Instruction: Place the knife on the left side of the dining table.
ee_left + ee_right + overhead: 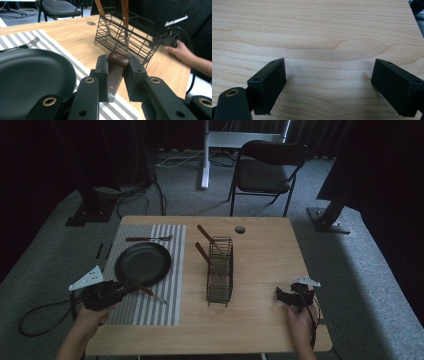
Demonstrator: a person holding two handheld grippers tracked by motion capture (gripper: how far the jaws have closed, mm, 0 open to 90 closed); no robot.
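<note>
L gripper [115,75]: jaws pressed onto a brown wooden handle [116,65], rounded end poking up between the pads. In high view the same gripper [102,294] sits at the table's near-left edge over the striped placemat [172,270]; the held utensil [149,292] runs out to the right, metal end over the mat. Type of utensil: cannot tell.

Just beside L gripper: black plate [143,263] on the mat, touching neither jaw as far as visible. Fork [149,238] lies on the mat beyond the plate, parallel to the far edge.

Mid-table: black wire rack [220,270], two wooden-handled utensils [206,245] standing tilted in its far end, handles leaning left. Small round grommet [240,229] in the tabletop beyond the rack.

R gripper [328,85]: jaws spread wide, nothing between, bare wood table [317,32] under them. High view puts it [295,296] at near-right of the table, well apart from the rack, hand [301,322] behind it.

Bkgd: folding chair [267,167] on grey carpet beyond the table.
</note>
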